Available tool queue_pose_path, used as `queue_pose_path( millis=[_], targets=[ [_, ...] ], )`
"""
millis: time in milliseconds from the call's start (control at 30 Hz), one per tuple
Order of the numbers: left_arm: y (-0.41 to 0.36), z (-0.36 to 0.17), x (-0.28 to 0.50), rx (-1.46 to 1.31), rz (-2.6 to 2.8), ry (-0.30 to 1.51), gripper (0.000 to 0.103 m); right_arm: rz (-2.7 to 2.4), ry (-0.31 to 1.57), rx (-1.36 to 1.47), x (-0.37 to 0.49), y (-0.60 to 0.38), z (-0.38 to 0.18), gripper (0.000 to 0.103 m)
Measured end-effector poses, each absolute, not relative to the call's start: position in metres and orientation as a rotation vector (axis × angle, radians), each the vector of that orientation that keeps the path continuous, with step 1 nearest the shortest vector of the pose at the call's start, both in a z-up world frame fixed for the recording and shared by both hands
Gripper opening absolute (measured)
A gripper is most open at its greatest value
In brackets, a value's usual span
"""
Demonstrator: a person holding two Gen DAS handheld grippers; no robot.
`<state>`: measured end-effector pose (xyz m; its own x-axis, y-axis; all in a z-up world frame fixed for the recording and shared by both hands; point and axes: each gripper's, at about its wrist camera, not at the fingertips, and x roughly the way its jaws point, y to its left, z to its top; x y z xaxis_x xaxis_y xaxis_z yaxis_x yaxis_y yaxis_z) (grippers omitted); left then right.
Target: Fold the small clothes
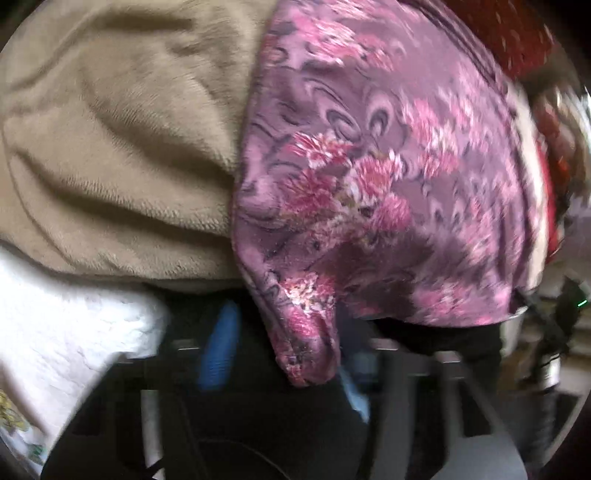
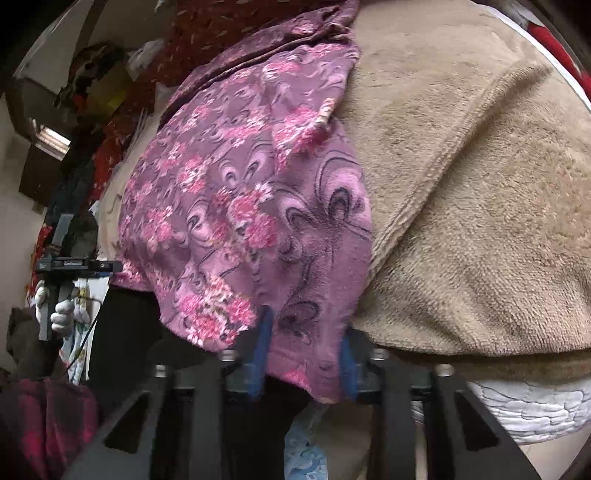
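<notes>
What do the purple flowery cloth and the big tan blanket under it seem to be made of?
The purple floral cloth looks like a soft, matte brushed fleece or flannel: fuzzy nap, limp drape, printed pattern. The tan blanket looks like thick plush fleece: short dense pile, rounded rolled folds. The exact fibre of either cannot be told.

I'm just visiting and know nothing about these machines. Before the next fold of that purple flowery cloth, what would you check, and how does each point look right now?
1. Right tongs have the purple floral cloth: cannot tell; its edge hangs between the blue fingers, which stand apart.
2. Left tongs have the cloth's other corner: cannot tell; the picture is blurred.
3. Cloth spread flat: not ok; it bulges and creases over the beige blanket.
4. Cloth free of the other laundry: cannot tell; red fabric lies at its far edge.
5. Sharp view from the left camera: not ok.
</notes>
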<state>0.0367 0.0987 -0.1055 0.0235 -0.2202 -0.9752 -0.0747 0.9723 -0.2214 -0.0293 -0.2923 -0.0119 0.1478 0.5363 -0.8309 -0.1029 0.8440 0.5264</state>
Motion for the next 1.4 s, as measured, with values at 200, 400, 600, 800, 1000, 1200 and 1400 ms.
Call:
queue_pose_path(
  millis=[200, 400, 600, 800, 1000, 1200, 1400],
  targets=[
    [0.098, -0.084, 0.031, -0.381, -0.251, 1.534, 0.004, 0.568, 1.272, 0.465, -0.033, -0.288, 0.009, 0.005],
    [0.125, -0.035, 0.045, -0.674, -0.372, 1.352, 0.004, 0.631, 1.11, 0.65, -0.018, -0.296, 0.042, 0.005],
    [0.148, -0.015, 0.086, -0.819, -0.379, 1.225, 0.004, 0.62, 0.977, 0.806, 0.015, -0.31, 0.056, 0.005],
    [0.152, -0.014, 0.134, -0.877, -0.325, 1.166, 0.004, 0.587, 0.863, 0.901, 0.069, -0.324, 0.066, 0.005],
    [0.172, -0.01, 0.192, -0.914, -0.311, 1.142, 0.004, 0.555, 0.824, 0.91, 0.134, -0.319, 0.062, 0.005],
    [0.181, -0.01, 0.276, -0.949, -0.287, 1.108, 0.004, 0.46, 0.764, 1.0, 0.204, -0.329, 0.039, 0.005],
    [0.18, -0.022, 0.365, -0.965, -0.234, 1.102, 0.004, 0.35, 0.726, 1.096, 0.27, -0.347, 0.007, 0.004]
  ],
)
